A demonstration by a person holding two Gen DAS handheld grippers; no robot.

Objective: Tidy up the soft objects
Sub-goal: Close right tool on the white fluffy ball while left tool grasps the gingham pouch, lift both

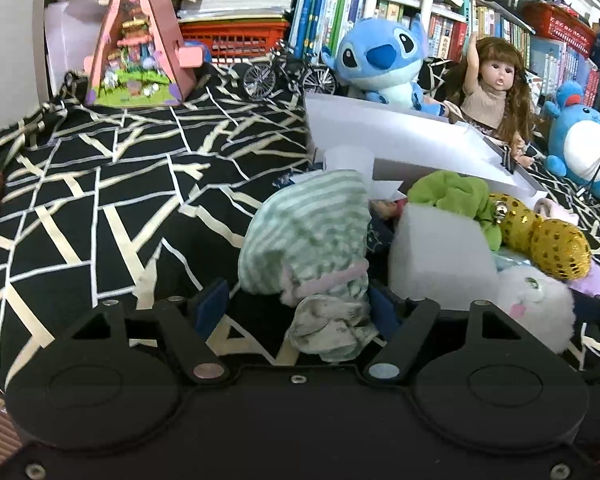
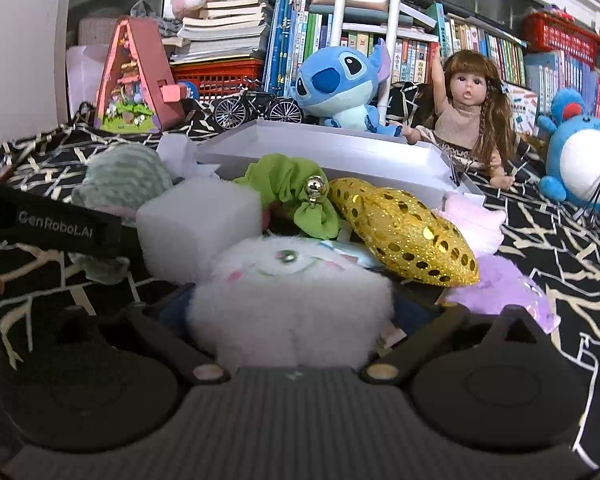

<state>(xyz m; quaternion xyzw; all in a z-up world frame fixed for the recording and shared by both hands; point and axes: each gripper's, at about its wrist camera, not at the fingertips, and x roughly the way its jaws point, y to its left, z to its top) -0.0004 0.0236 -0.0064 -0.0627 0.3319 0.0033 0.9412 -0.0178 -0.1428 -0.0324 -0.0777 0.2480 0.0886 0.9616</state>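
A green-and-white striped cloth bundle (image 1: 312, 240) lies between the fingers of my left gripper (image 1: 298, 308). The jaws stand open, and the left pad (image 1: 212, 308) is clear of the cloth. A white fluffy plush (image 2: 288, 300) fills the gap of my right gripper (image 2: 294, 312), whose jaws stand wide apart without squeezing it. Piled behind them are a white foam block (image 2: 196, 228), a green scrunchie (image 2: 288, 188), a gold sequinned pouch (image 2: 404, 232), a pink soft piece (image 2: 476, 220) and a purple plush (image 2: 504, 288). A shallow white box (image 2: 340, 148) lies just beyond the pile.
A black cloth with gold lines (image 1: 100, 200) covers the surface, bare on the left. At the back stand a pink toy house (image 1: 140, 40), a miniature bicycle (image 1: 288, 76), a blue plush (image 1: 380, 60), a doll (image 1: 492, 88) and a round blue plush (image 1: 584, 148), with bookshelves behind.
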